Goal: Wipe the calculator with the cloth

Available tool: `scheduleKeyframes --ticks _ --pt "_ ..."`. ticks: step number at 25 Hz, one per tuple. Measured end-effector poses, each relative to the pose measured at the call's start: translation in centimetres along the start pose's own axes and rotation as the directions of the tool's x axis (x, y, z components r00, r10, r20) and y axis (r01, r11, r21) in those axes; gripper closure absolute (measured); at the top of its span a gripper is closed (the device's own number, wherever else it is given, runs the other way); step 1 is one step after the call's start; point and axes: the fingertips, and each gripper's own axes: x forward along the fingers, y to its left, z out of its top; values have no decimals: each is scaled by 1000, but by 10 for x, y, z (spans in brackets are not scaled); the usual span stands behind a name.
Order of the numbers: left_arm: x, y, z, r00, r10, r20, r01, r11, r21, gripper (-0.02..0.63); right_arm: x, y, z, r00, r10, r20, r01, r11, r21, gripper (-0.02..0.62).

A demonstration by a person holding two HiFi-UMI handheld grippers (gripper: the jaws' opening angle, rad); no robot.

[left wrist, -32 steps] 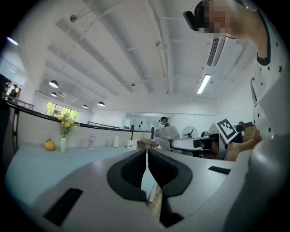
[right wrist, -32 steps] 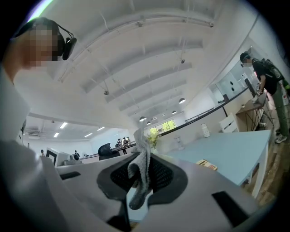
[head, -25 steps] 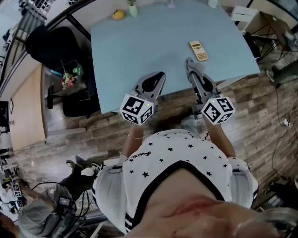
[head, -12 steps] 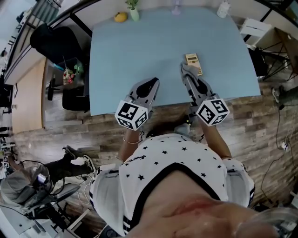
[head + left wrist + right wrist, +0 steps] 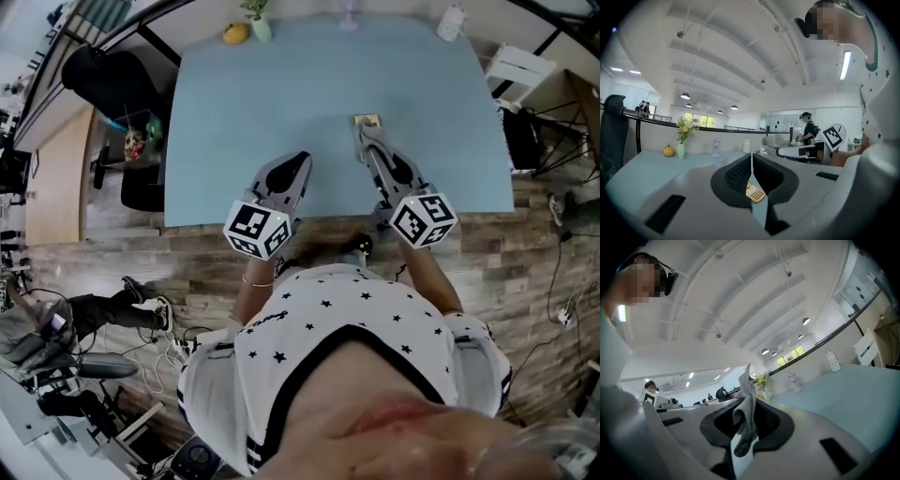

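Observation:
A small beige calculator lies on the light blue table, mostly covered at its near end by my right gripper. That gripper is shut on a grey cloth, whose folds stick up between the fingers in the right gripper view. My left gripper hovers to the calculator's left, its jaws shut with nothing between them. In the left gripper view, part of the calculator shows through the gap under the jaws.
Along the table's far edge stand a yellow fruit, a small vase with a plant, a glass and a white bottle. A black chair is at the left, a white stool at the right.
My right gripper with the cloth has moved forward onto the calculator, which lay apart from it a second ago. The left gripper has moved forward a little too.

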Motion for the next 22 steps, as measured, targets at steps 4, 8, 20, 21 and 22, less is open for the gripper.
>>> scheduleKeyframes --ticks 4,8,20,21,22 --pt "12 -6 -1 999 32 -7 -32 999 4 571 0 -19 2 1000 11 -20 -11 1000 -2 545" --pt "12 -17 -5 998 53 -19 -52 999 9 571 -5 -34 -6 999 10 -43 -10 1000 4 545" --pt "37 -3 -7 999 42 -15 -42 999 5 571 6 -64 -9 993 -66 -94 64 998 -29 545" --pt "43 1 -4 999 40 -4 -40 999 9 571 7 -67 -5 993 -73 -95 70 997 -41 545" --pt "48 5 1 999 40 12 -40 999 14 571 8 -71 -1 992 -81 -97 76 996 -56 545"
